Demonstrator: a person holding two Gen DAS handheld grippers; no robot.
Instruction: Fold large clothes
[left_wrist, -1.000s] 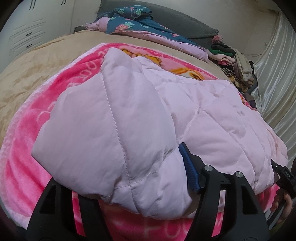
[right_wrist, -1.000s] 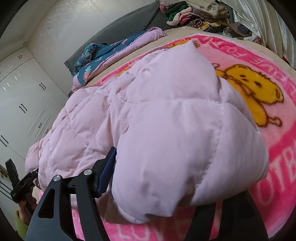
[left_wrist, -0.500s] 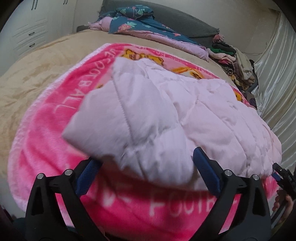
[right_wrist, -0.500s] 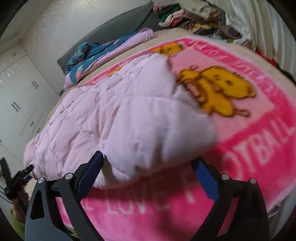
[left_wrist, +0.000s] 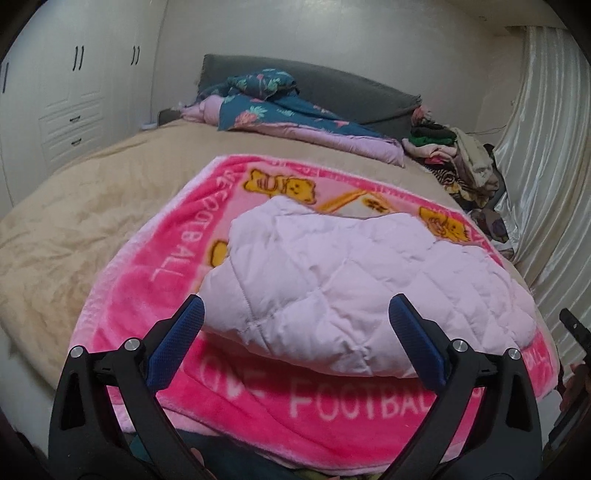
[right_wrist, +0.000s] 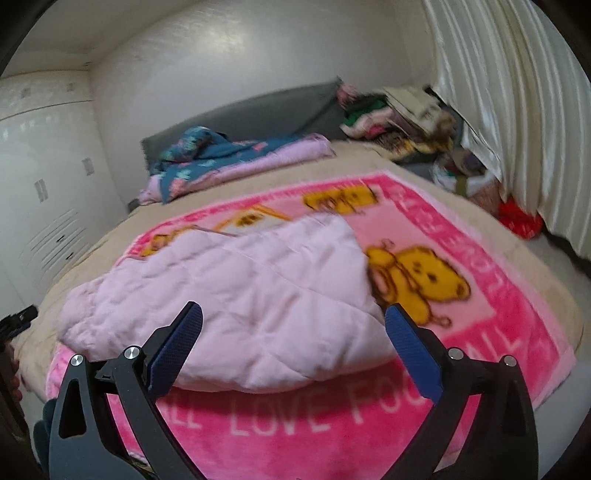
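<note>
**Both grippers held wide over a folded pink quilted garment**

A pale pink quilted garment (left_wrist: 354, 291) lies bunched and folded on a bright pink blanket (left_wrist: 258, 398) printed with yellow bears and white lettering. The blanket is spread over a beige bed cover (left_wrist: 92, 221), and the garment sits toward its near edge, covering part of the central picture.

The left gripper (left_wrist: 295, 339) hangs just in front of the garment's near edge. Its jaws stand wide apart and hold nothing; the blue-padded fingers (left_wrist: 177, 343) frame the near left part of the garment without touching it, as far as the left wrist view shows.

The right gripper (right_wrist: 293, 343) is likewise spread wide and empty, its blue pads (right_wrist: 413, 350) either side of the garment's near right corner (right_wrist: 258, 314). In this view, which is somewhat blurred, a large yellow bear (right_wrist: 417, 280) on the blanket shows just to the right of the garment.

At the far end of the bed, a teal floral quilt with a lilac lining (left_wrist: 288, 118) lies heaped against a grey headboard (left_wrist: 351, 92). To the far right sits a pile of mixed clothes (left_wrist: 461, 162), beside a cream curtain (left_wrist: 546, 166). White wardrobe doors (left_wrist: 74, 92) stand along the left wall.
</note>
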